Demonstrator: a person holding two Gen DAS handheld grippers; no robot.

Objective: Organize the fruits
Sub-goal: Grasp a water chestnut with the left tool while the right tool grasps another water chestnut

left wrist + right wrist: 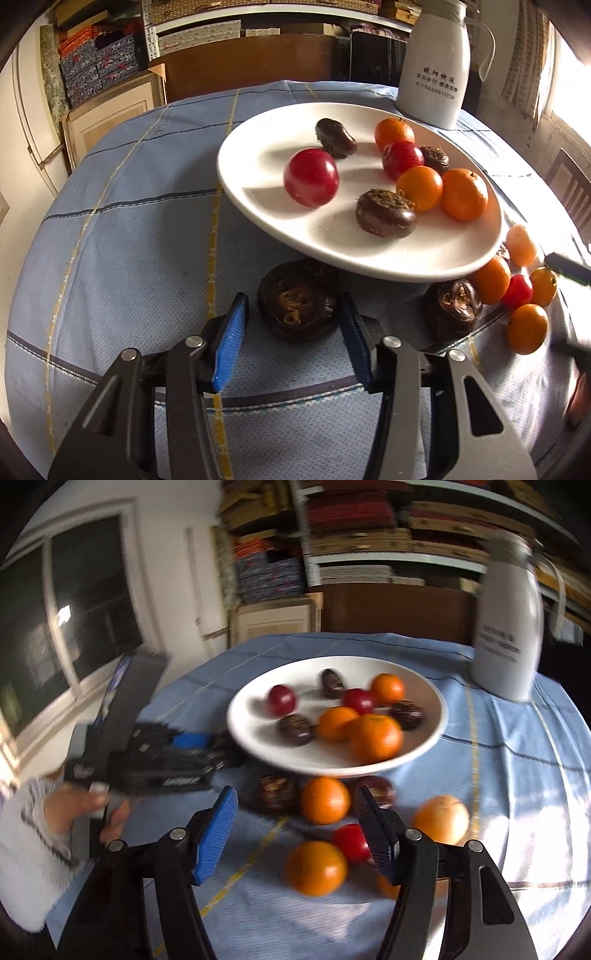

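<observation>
A white plate [258, 192] on the blue cloth holds oranges [463, 194], red fruits [311, 177] and dark water chestnuts [385, 217]; it also shows in the right wrist view [258, 746]. My left gripper [293, 317] is open, its blue pads on either side of a dark water chestnut [297, 304] lying on the cloth before the plate. My right gripper [295, 805] is open, with an orange [325, 800] just beyond its tips. More oranges [317, 867], a red fruit [351, 842] and chestnuts [275, 794] lie loose on the cloth.
A white jug [436, 66] stands behind the plate at the right. The left gripper's body [155, 753] and a hand show at the left of the right wrist view. Shelves of boxes [99, 62] stand beyond the table.
</observation>
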